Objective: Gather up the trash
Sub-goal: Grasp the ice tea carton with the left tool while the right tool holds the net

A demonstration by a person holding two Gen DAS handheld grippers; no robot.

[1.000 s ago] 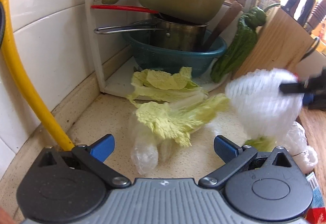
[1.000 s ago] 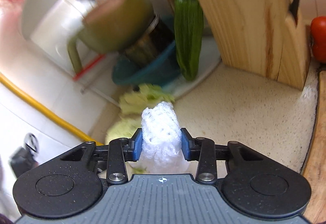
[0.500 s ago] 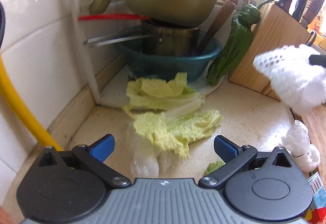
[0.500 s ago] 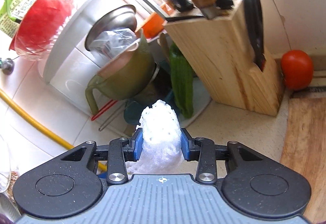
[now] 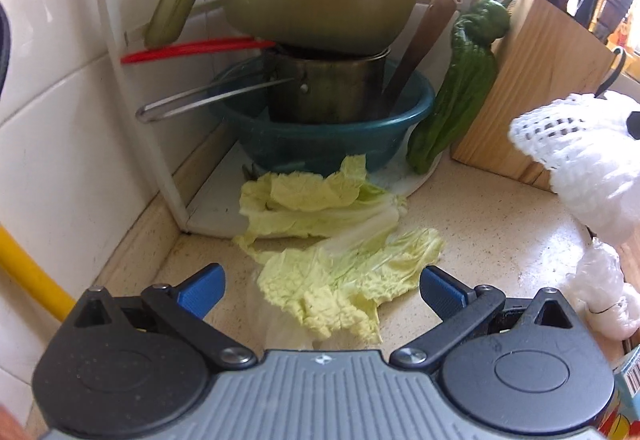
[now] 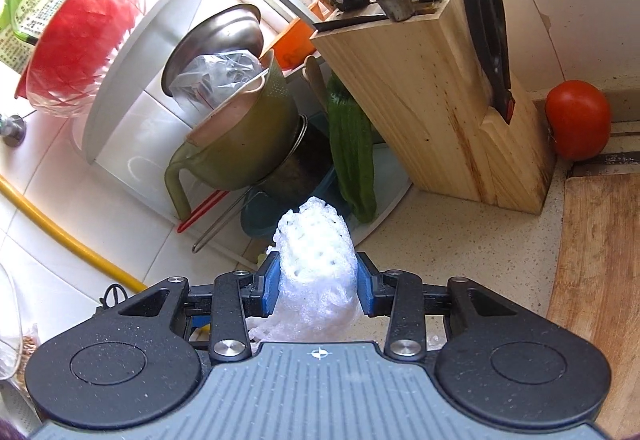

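Right wrist: tool (image 6: pixel 318 290) clamped on white foam net (image 6: pixel 316 256) above counter (image 6: pixel 460 240).

Left gripper (image 5: pixel 322 290): I have it angled down at the counter, jaws spread wide, blue pads well apart and pressing on nothing. Right gripper (image 6: pixel 318 282): I have it pointing forward and a little down, jaws partway closed, both blue pads pressed against the sides of the white foam net (image 6: pixel 316 264). The net bulges out past the fingertips and sits clear of the counter.
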